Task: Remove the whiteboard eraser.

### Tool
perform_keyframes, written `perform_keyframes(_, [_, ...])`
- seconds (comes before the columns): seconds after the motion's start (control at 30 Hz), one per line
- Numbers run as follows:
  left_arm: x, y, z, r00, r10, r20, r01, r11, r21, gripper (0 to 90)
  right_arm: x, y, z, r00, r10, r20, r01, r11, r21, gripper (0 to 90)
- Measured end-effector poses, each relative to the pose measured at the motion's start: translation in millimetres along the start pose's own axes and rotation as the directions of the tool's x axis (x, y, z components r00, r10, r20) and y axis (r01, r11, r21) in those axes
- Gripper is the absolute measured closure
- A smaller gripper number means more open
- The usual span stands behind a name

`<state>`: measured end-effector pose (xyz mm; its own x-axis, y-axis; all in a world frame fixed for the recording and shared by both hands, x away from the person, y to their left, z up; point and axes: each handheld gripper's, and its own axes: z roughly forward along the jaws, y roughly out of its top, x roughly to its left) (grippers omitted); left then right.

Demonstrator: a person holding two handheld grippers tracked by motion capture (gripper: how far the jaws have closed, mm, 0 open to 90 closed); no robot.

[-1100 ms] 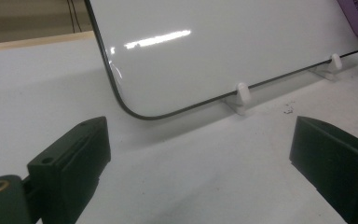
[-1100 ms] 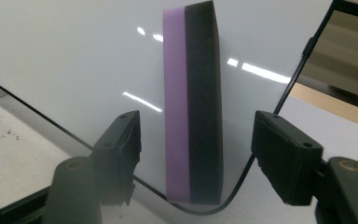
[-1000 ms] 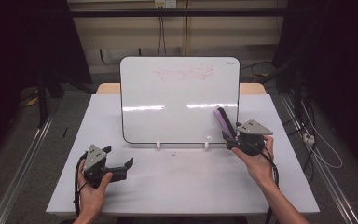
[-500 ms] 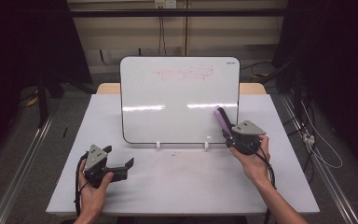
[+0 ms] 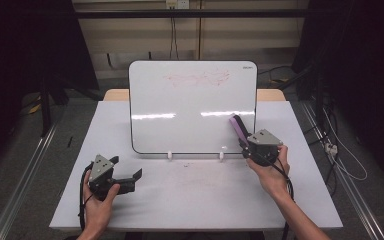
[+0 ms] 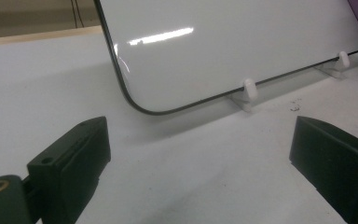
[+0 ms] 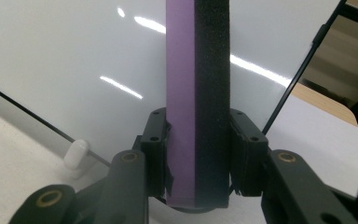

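Purple on one side and black felt on the other, the eraser (image 7: 196,102) stands clamped between the jaws of your right gripper (image 7: 198,154), which have just been closing on it. It rises straight out ahead of the jaws, in front of the whiteboard (image 5: 192,107); whether its far end touches the board is hard to tell. Your left gripper (image 6: 200,154) rests low over the white table (image 5: 205,195), jaws wide apart and nothing between them, with the board's lower corner ahead.
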<state>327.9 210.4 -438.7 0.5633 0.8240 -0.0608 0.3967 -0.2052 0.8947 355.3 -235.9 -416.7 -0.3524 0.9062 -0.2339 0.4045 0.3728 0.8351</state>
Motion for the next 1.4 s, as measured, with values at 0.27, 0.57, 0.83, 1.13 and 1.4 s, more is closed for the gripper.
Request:
perform_keyframes(0.27, [-4.9, 2.9, 4.4, 1.0, -0.002, 0.006, 0.002, 1.0, 0.003, 4.9, -1.8, -1.9, -1.1, 1.0, -0.002, -0.008, 0.001, 1.0, -0.012, 64.4])
perform_keyframes(0.57, [-6.9, 4.3, 5.8, 0.9997, -0.024, -0.001, 0.024, 0.9997, -0.008, 5.3, -3.2, 2.1, -10.9, 0.9999, 0.005, -0.01, -0.006, 0.998, -0.058, 64.5])
perform_keyframes(0.83, [-6.5, 5.1, 3.3, 0.9993, -0.036, -0.002, 0.036, 0.9991, -0.02, 3.9, -0.4, 2.8, -17.8, 0.9988, 0.027, -0.04, -0.032, 0.993, -0.111, 64.5])
perform_keyframes(1.13, [-7.7, 7.8, 0.7, 0.9998, -0.019, -0.004, 0.019, 0.9994, -0.028, 4.8, 3.5, 0.7, -22.8, 0.9952, 0.058, -0.079, -0.069, 0.986, -0.154, 64.5])
perform_keyframes(1.4, [-16.7, 13.5, 6.6, 0.9996, 0.019, 0.022, -0.018, 0.999, -0.042, 4.9, 15.9, 1.2, -22.8, 0.99, 0.056, -0.13, -0.078, 0.982, -0.174, 64.5])
